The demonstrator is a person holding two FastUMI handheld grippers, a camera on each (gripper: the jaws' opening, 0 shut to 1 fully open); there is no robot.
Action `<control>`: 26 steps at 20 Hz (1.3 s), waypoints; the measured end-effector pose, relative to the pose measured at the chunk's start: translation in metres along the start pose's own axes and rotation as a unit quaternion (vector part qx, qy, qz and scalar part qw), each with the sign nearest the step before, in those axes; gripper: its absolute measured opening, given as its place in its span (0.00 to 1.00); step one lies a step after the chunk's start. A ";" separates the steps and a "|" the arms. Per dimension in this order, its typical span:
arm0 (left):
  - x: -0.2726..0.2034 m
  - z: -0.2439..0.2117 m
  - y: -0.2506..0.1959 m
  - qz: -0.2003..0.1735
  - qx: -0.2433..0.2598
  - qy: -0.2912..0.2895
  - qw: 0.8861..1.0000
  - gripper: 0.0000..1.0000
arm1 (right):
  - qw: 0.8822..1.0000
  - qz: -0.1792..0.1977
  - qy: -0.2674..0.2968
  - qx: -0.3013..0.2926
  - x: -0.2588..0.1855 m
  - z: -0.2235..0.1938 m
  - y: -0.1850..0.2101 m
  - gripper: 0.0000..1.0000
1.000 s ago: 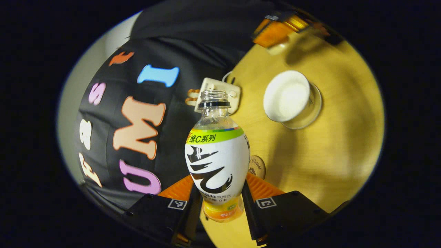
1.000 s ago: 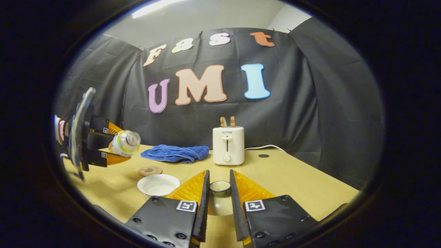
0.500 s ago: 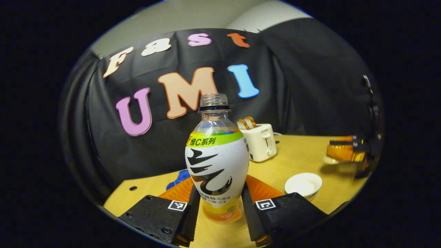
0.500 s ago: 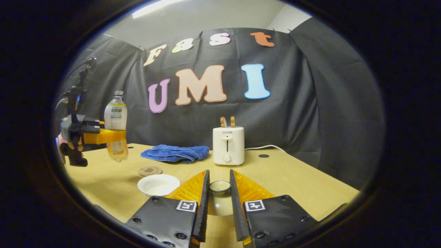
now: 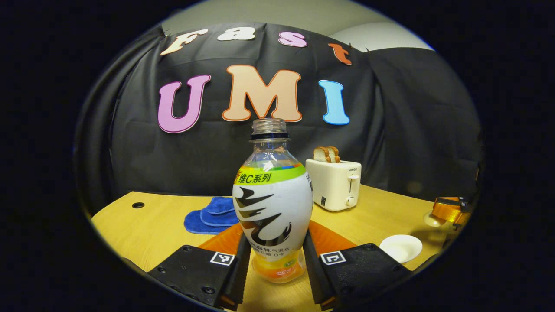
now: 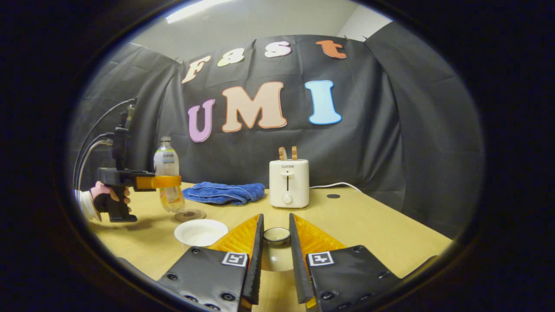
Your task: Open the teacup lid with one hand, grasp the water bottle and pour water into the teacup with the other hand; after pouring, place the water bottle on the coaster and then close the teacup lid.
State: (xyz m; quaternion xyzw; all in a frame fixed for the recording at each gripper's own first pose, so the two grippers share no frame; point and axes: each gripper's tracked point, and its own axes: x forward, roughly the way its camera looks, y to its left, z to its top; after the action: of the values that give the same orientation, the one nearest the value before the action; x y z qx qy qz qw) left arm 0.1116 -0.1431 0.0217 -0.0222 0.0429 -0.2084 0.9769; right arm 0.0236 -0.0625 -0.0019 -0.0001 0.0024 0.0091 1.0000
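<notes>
Bottle (image 5: 273,203) stands upright between the jaws of the left gripper (image 5: 273,268), which are closed on its lower body, the open neck straight above them. Seen from the right gripper view, that bottle (image 6: 168,180) hangs right over the coaster (image 6: 190,214), its base at or just above the disc; I cannot tell whether they touch.

Risk one: the base may land half off the coaster's edge, and letting go then would leave the bottle leaning or toppling, spilling through the uncapped neck. Releasing while it is above the disc would drop it with the same result.

The right gripper (image 6: 274,255) has its jaws drawn in on the lid (image 6: 276,236), gripping the knob low over the tabletop (image 6: 381,234). The cup (image 6: 200,233) sits open just left of those jaws. Risk two: the grip looks narrow on a smooth knob, so the lid could slip or tilt on its way across, chip the cup's rim, or seat crooked. Swinging the left jaws back carelessly could also clip the cup.
</notes>
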 end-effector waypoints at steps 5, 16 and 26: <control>0.020 -0.010 0.003 0.004 0.017 0.011 1.000 0.57 | 1.000 0.000 0.001 0.000 0.000 -0.001 0.000 0.36; 0.034 -0.021 0.001 -0.005 0.019 0.020 1.000 0.62 | 1.000 -0.002 0.001 0.000 0.000 0.000 -0.001 0.36; 0.034 -0.029 0.005 -0.001 0.006 0.022 1.000 0.71 | 1.000 -0.009 0.001 0.000 0.000 0.001 -0.003 0.36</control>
State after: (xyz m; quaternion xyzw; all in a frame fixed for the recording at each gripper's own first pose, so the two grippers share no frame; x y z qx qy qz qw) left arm 0.1421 -0.1534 -0.0095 -0.0119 0.0627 -0.2101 0.9756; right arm 0.0242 -0.0653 -0.0014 -0.0001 0.0033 0.0000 1.0000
